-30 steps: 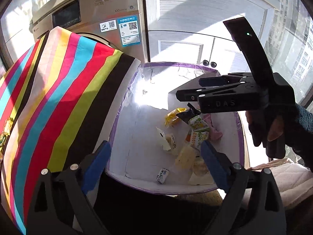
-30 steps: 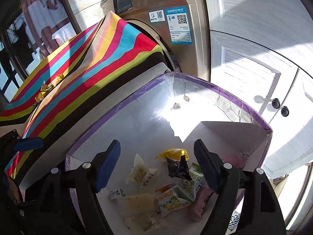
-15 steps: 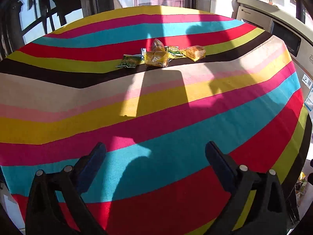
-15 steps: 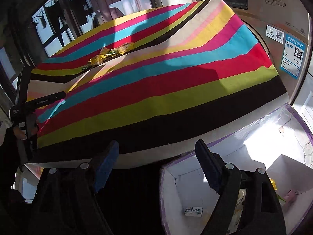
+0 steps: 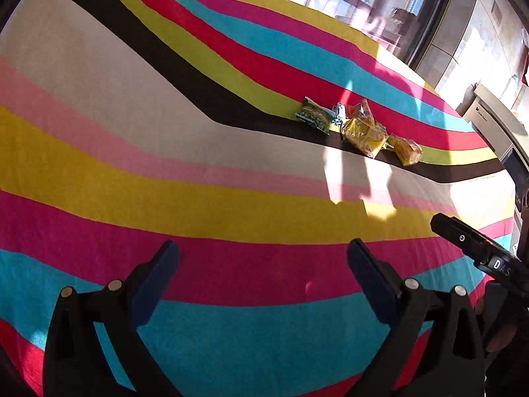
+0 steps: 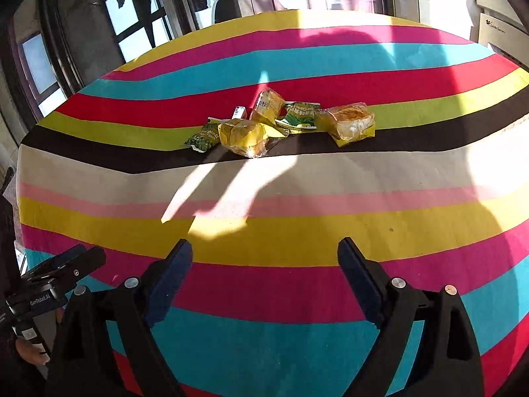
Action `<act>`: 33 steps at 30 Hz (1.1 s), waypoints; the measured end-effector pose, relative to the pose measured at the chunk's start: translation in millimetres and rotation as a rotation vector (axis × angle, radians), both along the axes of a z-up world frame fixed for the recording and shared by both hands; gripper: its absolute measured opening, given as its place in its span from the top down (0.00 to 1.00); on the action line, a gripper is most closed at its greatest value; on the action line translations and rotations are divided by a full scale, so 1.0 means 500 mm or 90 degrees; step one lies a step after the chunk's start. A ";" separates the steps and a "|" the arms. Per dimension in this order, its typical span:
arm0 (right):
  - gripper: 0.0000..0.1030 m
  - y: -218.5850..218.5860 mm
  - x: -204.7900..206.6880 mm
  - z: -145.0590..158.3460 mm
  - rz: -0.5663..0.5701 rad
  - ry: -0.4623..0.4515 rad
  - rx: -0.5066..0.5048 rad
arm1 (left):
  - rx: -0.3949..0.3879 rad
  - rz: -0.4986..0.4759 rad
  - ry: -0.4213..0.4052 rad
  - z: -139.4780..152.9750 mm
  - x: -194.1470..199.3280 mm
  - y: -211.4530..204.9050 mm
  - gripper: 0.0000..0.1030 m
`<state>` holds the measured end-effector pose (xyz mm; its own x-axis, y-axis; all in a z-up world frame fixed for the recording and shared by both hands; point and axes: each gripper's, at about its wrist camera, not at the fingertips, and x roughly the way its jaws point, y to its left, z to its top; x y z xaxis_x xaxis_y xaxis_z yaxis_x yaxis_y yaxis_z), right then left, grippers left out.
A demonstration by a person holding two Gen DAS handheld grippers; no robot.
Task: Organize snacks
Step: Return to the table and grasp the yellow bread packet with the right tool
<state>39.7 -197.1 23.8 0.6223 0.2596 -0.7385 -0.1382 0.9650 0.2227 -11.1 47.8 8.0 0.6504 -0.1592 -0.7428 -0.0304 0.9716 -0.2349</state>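
Several snack packets lie in a small heap on the striped tablecloth, on its black and lime stripes. In the right wrist view I see a yellow cake packet, another cake packet, a green packet, a green-white packet and a small white packet. The left wrist view shows the green packet and yellow packets. My left gripper is open and empty, well short of the heap. My right gripper is open and empty, also short of it.
The other gripper's body shows at the right edge of the left wrist view and at the lower left of the right wrist view. Windows stand behind the table. A white appliance stands at the right.
Both grippers swung away from the white box of snacks on the floor to the striped table. The snack heap is now nearer and more central in both views.
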 end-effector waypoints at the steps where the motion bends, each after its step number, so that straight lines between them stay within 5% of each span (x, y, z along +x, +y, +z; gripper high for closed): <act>1: 0.16 0.017 0.031 0.000 0.013 -0.006 -0.011 | 0.000 0.000 0.000 -0.001 -0.002 -0.001 0.02; 7: 0.16 0.112 0.189 0.010 0.108 -0.046 -0.095 | 0.008 0.000 0.003 -0.004 -0.002 -0.007 0.02; 13: 0.16 0.116 0.292 -0.030 0.136 0.021 -0.092 | 0.004 0.001 0.002 -0.005 0.000 -0.009 0.02; 15: 0.36 0.114 0.286 -0.035 0.163 0.020 -0.093 | 0.005 0.001 0.003 -0.006 -0.002 -0.009 0.02; 20: 0.34 0.092 0.209 -0.021 0.221 0.061 -0.027 | 0.004 0.003 0.002 -0.006 -0.002 -0.009 0.02; 24: 0.23 0.086 0.180 -0.026 0.235 0.058 -0.046 | 0.013 0.008 0.006 -0.008 0.002 -0.017 0.02; 33: 0.23 0.087 0.180 -0.044 0.261 0.027 -0.070 | 0.064 0.007 0.025 -0.014 0.008 -0.036 0.02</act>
